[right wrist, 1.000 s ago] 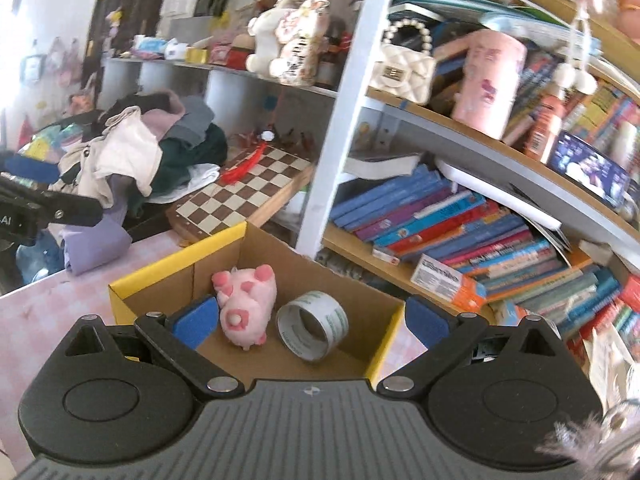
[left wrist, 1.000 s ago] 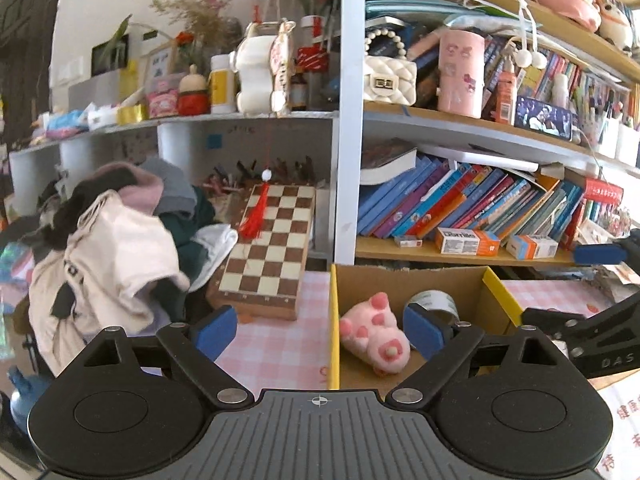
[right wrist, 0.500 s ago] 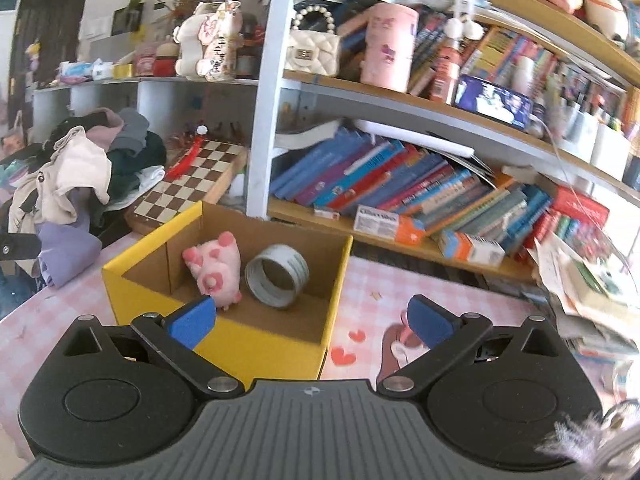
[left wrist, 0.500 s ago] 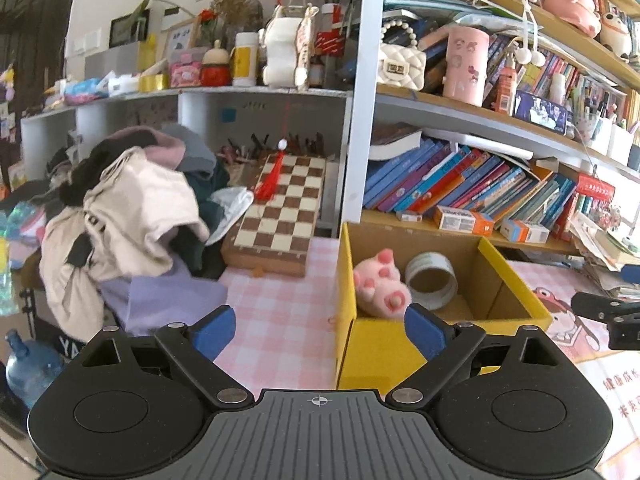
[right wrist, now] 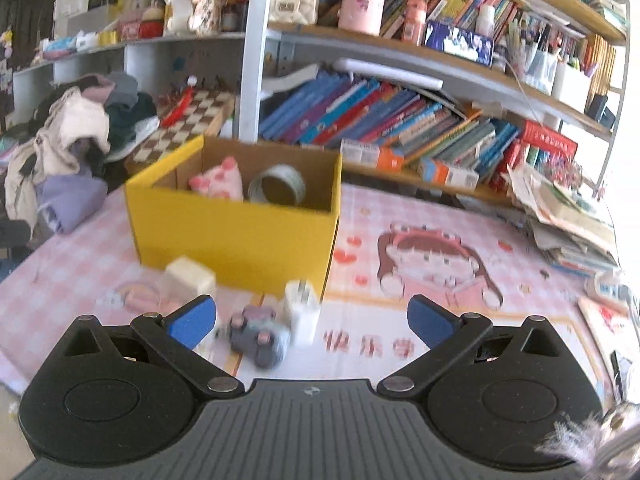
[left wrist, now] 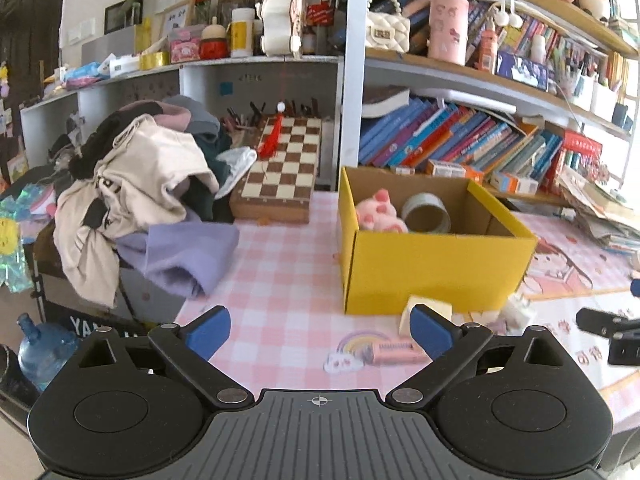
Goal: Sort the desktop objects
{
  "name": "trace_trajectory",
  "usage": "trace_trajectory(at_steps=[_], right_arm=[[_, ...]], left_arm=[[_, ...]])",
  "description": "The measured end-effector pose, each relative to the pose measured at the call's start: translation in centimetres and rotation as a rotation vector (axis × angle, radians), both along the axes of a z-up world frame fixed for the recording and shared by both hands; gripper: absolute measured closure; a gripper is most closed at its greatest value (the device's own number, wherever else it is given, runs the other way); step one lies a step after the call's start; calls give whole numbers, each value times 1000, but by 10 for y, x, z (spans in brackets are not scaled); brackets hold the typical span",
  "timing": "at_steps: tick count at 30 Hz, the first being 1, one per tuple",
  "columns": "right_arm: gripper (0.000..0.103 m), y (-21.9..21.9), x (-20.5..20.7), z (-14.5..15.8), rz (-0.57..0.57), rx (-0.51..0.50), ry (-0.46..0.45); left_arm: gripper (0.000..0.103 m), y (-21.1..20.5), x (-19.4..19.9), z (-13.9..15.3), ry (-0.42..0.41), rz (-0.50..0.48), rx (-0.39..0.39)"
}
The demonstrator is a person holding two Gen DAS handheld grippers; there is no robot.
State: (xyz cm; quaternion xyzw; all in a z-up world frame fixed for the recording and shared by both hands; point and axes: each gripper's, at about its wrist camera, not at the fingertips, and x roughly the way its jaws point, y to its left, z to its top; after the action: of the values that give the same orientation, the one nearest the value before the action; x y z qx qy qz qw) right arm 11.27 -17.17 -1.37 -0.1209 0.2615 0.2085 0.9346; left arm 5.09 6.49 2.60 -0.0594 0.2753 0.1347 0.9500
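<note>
A yellow cardboard box (left wrist: 432, 264) (right wrist: 236, 236) stands on the pink checked desk mat and holds a pink plush toy (left wrist: 378, 216) (right wrist: 218, 182) and a tape roll (left wrist: 426, 218) (right wrist: 278, 190). In front of the box lie a cream block (left wrist: 420, 312) (right wrist: 190, 278), a pink rainbow item (left wrist: 376, 354) (right wrist: 134, 296), a white charger (right wrist: 302, 310) and a grey plush toy (right wrist: 258, 338). My left gripper (left wrist: 320, 336) is open and empty, held back from the box. My right gripper (right wrist: 312, 324) is open and empty above the grey toy and charger.
A pile of clothes (left wrist: 140, 196) lies at the left next to a chessboard (left wrist: 284, 168). Shelves of books (right wrist: 400, 128) stand behind the box. A stack of papers (right wrist: 568, 216) sits at the right. The right gripper's arm (left wrist: 608, 328) shows at the right edge of the left wrist view.
Both grippers have pulled back and away from the box, staying open. The small objects in front of the box have come into view.
</note>
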Motion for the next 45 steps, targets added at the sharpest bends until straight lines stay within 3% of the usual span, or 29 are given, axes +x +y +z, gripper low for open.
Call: trace_trajectory(at_steps=[11, 24, 45], right_arm=[[0, 3, -40, -23, 19, -26, 71], [0, 14, -55, -48, 55, -69, 190], [0, 7, -49, -44, 32, -38, 203]], left_arm=[[4, -19, -21, -18, 49, -48, 8], [3, -55, -25, -40, 140, -240, 82], [3, -45, -15, -52, 183, -222, 4]])
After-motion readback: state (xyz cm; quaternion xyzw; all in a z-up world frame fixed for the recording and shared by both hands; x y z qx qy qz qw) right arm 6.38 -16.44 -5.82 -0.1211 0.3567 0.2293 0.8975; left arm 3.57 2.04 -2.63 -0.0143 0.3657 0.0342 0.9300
